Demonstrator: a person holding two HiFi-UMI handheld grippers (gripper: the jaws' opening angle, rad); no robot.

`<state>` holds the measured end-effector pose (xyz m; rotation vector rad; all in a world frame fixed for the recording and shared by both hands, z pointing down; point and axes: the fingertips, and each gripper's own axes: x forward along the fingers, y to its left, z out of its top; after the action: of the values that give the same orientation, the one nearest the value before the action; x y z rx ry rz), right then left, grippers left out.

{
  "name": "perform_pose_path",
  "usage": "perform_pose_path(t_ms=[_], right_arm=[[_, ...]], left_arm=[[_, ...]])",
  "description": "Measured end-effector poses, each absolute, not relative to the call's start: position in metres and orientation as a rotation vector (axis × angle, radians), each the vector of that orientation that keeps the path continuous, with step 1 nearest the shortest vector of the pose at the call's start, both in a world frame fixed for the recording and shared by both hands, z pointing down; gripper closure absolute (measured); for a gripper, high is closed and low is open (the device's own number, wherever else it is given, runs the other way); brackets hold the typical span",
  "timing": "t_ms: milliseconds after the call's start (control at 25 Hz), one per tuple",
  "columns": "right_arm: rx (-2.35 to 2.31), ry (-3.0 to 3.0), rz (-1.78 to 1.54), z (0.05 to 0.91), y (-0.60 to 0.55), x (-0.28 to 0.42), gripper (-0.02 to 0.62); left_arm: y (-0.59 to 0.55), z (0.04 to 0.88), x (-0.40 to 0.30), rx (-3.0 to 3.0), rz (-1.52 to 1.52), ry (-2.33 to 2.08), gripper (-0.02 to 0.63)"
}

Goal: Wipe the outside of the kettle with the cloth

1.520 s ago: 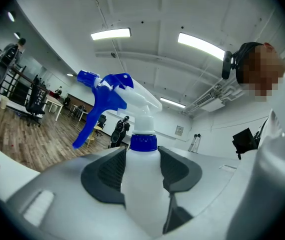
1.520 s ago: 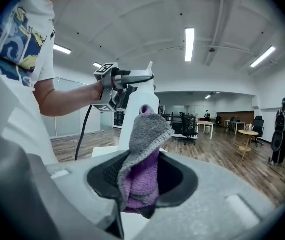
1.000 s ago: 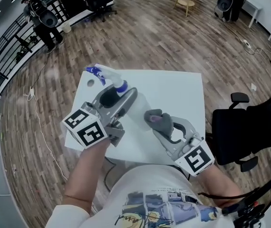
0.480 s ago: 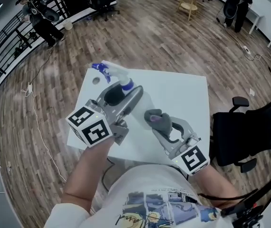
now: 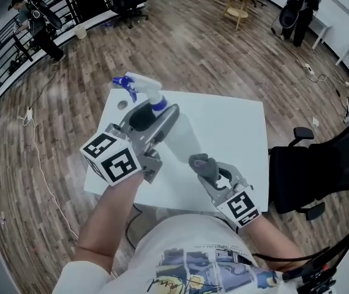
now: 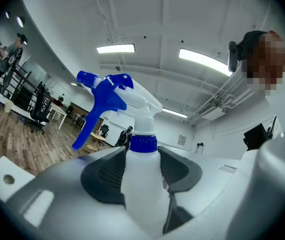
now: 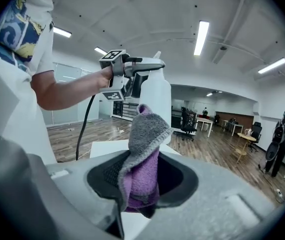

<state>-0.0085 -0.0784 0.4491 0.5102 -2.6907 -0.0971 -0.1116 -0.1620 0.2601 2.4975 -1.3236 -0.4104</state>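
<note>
Left gripper (image 5: 153, 115): closed on a translucent white plastic spray bottle (image 5: 183, 136) with a blue trigger and blue collar; the dark pads press both sides of the neck just below the collar.
Left jaws, seen along them (image 6: 142, 169): held fairly wide by the spray bottle (image 6: 132, 101), no gap at either pad; nozzle and trigger rise above the jaws, pointing left.
Bottle base: hidden behind the cloth in the right gripper view, so contact with the table cannot be told.
Right gripper (image 5: 206, 169): clamped on a bunched cloth (image 5: 200, 162), grey outside and purple inside.
Right jaws, seen along them (image 7: 142, 176): narrow, with the cloth (image 7: 142, 154) filling the space between the pads; a grey folded peak sticks up past the fingertips and the purple side hangs down in the gap.
Cloth versus bottle: near and right of the bottle in the head view, apart from it, with bare tabletop between them.
Table: white, square-topped (image 5: 229, 121), under both grippers; its near-left corner shows in the right gripper view (image 7: 107, 146).
Left gripper from the right side: beyond the cloth, marker cube (image 7: 113, 55) on top, the bottle (image 7: 155, 96) upright in its grip.
Surroundings: wood plank floor (image 5: 193, 41); black office chair (image 5: 309, 164) right of the table.
</note>
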Motion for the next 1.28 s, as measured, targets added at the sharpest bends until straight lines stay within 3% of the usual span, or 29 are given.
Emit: perform_pose_path(t_ms=[600,1280], right_arm=[[0.501,-2.784,-0.34,0.35,-0.054,-0.088,0.465],[0.574,-2.647,-0.213,0.438,-0.052,-0.088,0.465]], left_arm=[[-0.152,0.276,-0.126,2.508,-0.438,-1.262,0.402],[-0.139,0.267,-0.165,2.481,-0.506,-1.317,0.402]])
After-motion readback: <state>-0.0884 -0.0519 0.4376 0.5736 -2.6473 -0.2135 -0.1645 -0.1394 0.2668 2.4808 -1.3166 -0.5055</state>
